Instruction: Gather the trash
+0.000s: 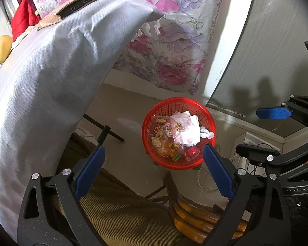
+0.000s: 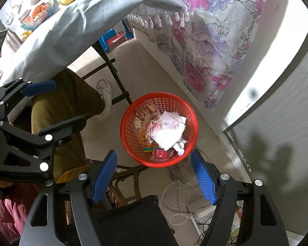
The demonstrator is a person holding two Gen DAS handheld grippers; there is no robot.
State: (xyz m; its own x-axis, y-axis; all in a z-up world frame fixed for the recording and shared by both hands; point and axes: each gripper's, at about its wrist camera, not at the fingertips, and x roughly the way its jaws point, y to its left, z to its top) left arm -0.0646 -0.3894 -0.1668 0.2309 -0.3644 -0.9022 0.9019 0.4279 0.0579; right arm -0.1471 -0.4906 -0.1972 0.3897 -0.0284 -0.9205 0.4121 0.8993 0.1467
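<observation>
- My left gripper (image 1: 154,170) and right gripper (image 2: 154,176) hang wide apart, holding nothing.
- Below my fingers, the red basket (image 2: 131,139) holds wrappers (image 2: 154,131) and crumpled paper (image 2: 170,131); collecting looks nearly finished.

readable text: none in either view
right gripper (image 1: 277,123) body, far right of the left gripper: pale marks, too small to read
wrappers in red basket (image 2: 159,130), just ahead of the right gripper's fingertips: print too blurred to read
</observation>
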